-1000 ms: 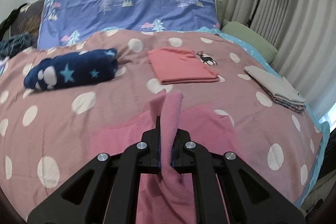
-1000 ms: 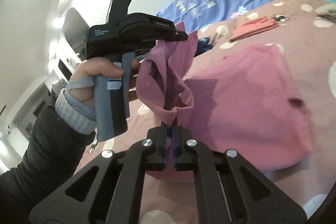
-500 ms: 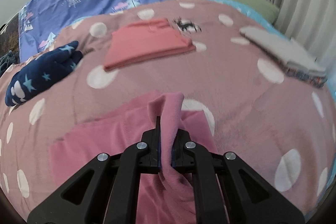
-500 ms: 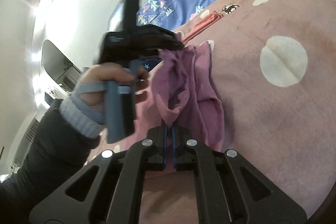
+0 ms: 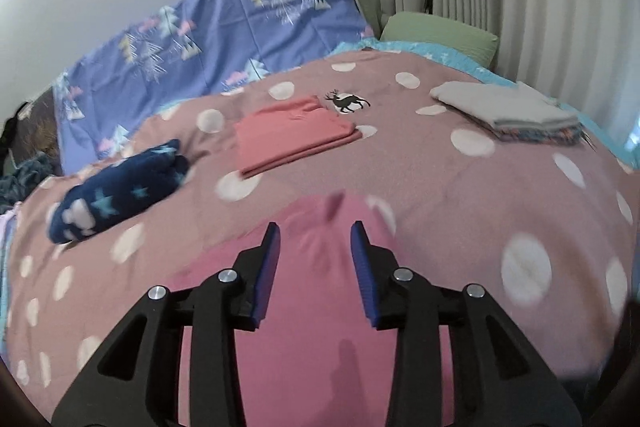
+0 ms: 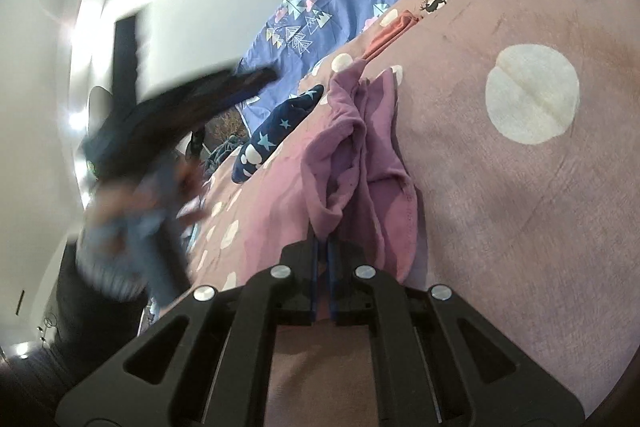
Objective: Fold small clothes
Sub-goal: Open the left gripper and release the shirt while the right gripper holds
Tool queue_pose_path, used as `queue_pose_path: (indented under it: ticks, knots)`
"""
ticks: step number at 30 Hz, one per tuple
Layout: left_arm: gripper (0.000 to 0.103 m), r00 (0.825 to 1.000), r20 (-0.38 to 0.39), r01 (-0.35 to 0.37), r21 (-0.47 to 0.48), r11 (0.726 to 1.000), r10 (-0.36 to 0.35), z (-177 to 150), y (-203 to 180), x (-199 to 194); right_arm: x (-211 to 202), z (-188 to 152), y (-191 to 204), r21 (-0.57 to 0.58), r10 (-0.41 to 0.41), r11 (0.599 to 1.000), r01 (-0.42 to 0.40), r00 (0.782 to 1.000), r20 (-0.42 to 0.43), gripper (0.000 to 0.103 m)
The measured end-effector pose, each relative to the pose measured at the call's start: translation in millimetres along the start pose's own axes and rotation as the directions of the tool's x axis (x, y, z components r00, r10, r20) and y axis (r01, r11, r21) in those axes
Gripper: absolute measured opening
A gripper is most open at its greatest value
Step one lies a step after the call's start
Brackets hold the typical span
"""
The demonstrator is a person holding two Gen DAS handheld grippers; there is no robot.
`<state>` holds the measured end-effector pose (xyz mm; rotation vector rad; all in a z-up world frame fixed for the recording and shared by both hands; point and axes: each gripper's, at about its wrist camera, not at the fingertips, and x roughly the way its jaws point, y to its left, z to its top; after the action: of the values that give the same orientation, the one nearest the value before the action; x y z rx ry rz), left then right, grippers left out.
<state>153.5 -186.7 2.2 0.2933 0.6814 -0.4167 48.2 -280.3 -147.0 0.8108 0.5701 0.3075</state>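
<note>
Bed (image 5: 460, 187); left hand-held gripper (image 5: 315, 233) spread.

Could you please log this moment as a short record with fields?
setting: polka-dot bedspread
garment in work: pink garment, lying on the bedspread
left gripper: open, above the garment
right gripper: shut on a bunched edge of the garment
folded already: coral garment; grey stack
also there: navy star fleece

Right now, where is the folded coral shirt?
In the left wrist view the folded coral shirt lies mid-bed on the dotted blanket, between the navy star bundle on its left and the grey folded stack on its right.
</note>
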Motion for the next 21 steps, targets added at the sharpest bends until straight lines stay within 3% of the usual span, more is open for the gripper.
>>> queue_pose_path:
  ticks: [4,9,16,21]
  knots:
    - [0.037,0.998,-0.049,0.042,-0.009,0.999,-0.043,-67,19,-48,0,1,5,-0.014,-0.006,1.000,0.006,1.000,0.003,0.004]
    - [0.037,0.986,-0.154,0.062,0.017,0.998,-0.058,-146,11,-71,-1,4,17,-0.043,-0.027,0.999,0.027,1.000,0.013,0.004]
    - [0.037,0.986,-0.138,0.085,-0.042,0.996,-0.090,-171,11,-70,-3,6,29,-0.056,-0.062,0.996,0.064,0.998,0.032,0.004]
    - [0.038,0.989,-0.115,0.088,0.000,0.996,-0.087,-176,-1,-71,-3,10,34,-0.065,-0.079,0.995,0.082,0.996,0.045,0.004]
